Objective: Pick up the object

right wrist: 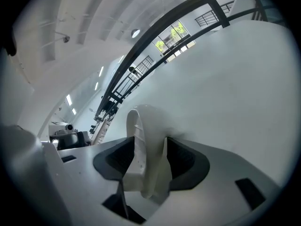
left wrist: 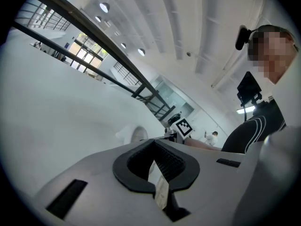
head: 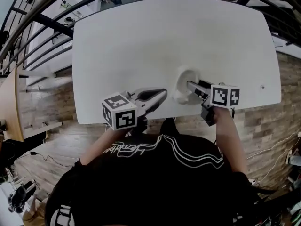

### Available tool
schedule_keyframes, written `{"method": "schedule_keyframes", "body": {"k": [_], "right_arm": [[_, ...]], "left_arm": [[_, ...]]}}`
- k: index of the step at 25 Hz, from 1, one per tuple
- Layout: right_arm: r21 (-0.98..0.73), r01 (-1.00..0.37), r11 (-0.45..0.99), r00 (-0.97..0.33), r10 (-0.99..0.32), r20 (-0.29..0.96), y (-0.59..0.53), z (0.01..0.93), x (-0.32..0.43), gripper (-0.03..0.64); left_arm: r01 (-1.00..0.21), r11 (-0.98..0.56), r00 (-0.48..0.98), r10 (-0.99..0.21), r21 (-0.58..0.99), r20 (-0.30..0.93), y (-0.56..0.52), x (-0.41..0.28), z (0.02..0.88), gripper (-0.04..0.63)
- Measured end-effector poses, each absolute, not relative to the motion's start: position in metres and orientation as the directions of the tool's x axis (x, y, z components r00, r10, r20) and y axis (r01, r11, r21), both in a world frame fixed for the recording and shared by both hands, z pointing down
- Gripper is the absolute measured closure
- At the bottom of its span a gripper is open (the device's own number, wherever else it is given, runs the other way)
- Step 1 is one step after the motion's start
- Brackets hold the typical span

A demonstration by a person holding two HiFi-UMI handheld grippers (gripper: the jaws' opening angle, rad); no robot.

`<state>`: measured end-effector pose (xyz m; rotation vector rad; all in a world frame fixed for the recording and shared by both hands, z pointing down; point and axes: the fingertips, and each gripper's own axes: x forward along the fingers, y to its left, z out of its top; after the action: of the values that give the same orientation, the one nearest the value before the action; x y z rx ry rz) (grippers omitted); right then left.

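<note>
We are at the grasping step. Our right gripper [right wrist: 146, 161] is clamped on the white object [right wrist: 143, 140], which seems to sit on the table [head: 141, 41] near its front edge. Next it needs a steady lift, we think. Our left gripper [left wrist: 157, 182] lies beside it, closed and empty, pointing toward the object.

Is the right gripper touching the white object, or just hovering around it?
Touching. The right gripper view shows the white object wedged between the jaws of the right gripper, with both dark pads pressed against its sides.
</note>
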<state>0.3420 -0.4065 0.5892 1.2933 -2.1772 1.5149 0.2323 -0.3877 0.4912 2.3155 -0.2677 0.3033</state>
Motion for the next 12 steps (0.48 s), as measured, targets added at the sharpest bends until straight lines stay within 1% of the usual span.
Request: {"method": "schedule_keyframes", "body": {"k": [5, 12], "right_arm": [[-0.675, -0.733, 0.085, -0.611, -0.519, 0.598, -0.407, 0.591, 0.341, 0.43], [-0.734, -0.676, 0.07, -0.664, -0.489, 0.565, -0.407, 0.596, 0.335, 0.431]], "left_arm": [[-0.318, -0.672, 0.939, -0.125, 0.669, 0.32, -0.389, 0.225, 0.492, 0.588], [-0.332, -0.662, 0.934, -0.13, 0.672, 0.333, -0.388, 0.219, 0.491, 0.588]]}}
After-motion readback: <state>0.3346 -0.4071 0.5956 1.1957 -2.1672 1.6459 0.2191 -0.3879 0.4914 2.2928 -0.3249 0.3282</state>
